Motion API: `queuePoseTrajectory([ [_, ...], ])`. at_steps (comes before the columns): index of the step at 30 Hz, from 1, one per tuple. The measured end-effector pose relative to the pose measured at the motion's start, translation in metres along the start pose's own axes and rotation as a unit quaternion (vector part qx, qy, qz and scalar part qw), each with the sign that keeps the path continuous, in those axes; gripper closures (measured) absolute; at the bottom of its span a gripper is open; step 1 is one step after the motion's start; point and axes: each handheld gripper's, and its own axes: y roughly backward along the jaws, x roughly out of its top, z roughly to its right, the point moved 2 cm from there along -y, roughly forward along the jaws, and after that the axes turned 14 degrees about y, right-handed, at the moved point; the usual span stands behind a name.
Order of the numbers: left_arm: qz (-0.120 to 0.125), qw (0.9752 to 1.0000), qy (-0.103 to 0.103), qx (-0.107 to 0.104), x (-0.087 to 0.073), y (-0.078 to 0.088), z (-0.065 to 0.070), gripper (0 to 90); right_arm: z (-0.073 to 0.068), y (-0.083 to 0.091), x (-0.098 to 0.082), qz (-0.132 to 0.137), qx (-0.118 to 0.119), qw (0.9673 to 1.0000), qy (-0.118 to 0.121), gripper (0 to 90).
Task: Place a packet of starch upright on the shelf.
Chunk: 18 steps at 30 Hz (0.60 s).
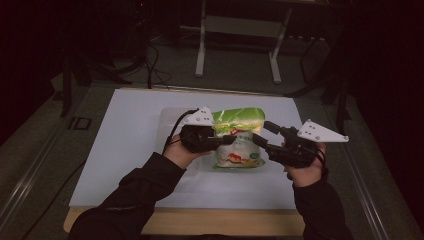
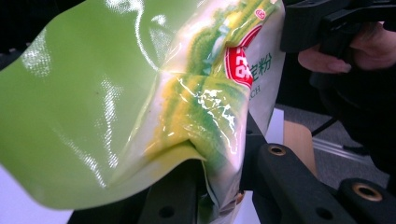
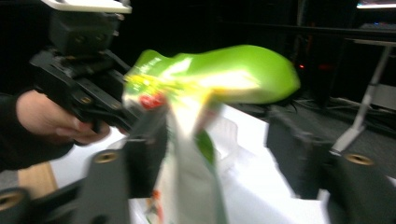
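At the centre of the high view, the green-and-white snack bag hangs upright above the white board, off its surface so it can be worked on in the air. Left of it, the left gripper is clamped on the bag's crumpled side, bearing its weight. To the right, the right gripper stands with jaws parted, the bag's edge loose between them, probably repositioning.

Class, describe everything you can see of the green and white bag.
The bag is a glossy plastic pouch, green on top, white below with a red logo and printed characters. It is held up above the white board, top flopped over. The left gripper pinches its crumpled edge; the right gripper straddles it, jaws apart.
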Motion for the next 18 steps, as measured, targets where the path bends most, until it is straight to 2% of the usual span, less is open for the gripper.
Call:
queuePoseTrajectory([
  [3,0.003,1.0000,-0.004,0.004,0.002,0.012,-0.005,82.7,0.004,0.006,-0.006,0.010,0.010,0.9998,-0.014,18.2],
  [4,0.003,1.0000,-0.004,0.004,0.002,0.012,-0.005,82.7,0.004,0.006,-0.006,0.010,0.010,0.9998,-0.014,18.2],
  [5,0.011,0.9999,-0.005,0.010,0.004,0.023,-0.011,82.7,0.008,0.009,-0.013,0.006,0.022,0.9995,-0.023,12.7],
  [9,0.029,0.9993,-0.012,0.020,0.006,0.045,-0.022,82.7,0.013,0.013,-0.029,-0.003,0.031,0.9989,-0.034,10.9],
  [12,0.044,0.9985,-0.015,0.028,0.006,0.061,-0.034,82.7,0.019,0.017,-0.041,-0.019,0.018,0.9990,-0.037,13.2],
  [15,0.051,0.9977,-0.024,0.038,0.004,0.073,-0.045,82.7,0.023,0.020,-0.052,-0.027,0.018,0.9980,-0.053,13.4],
  [18,0.058,0.9975,-0.020,0.033,0.001,0.083,-0.060,82.7,0.025,0.023,-0.058,-0.030,0.016,0.9974,-0.064,13.4],
])
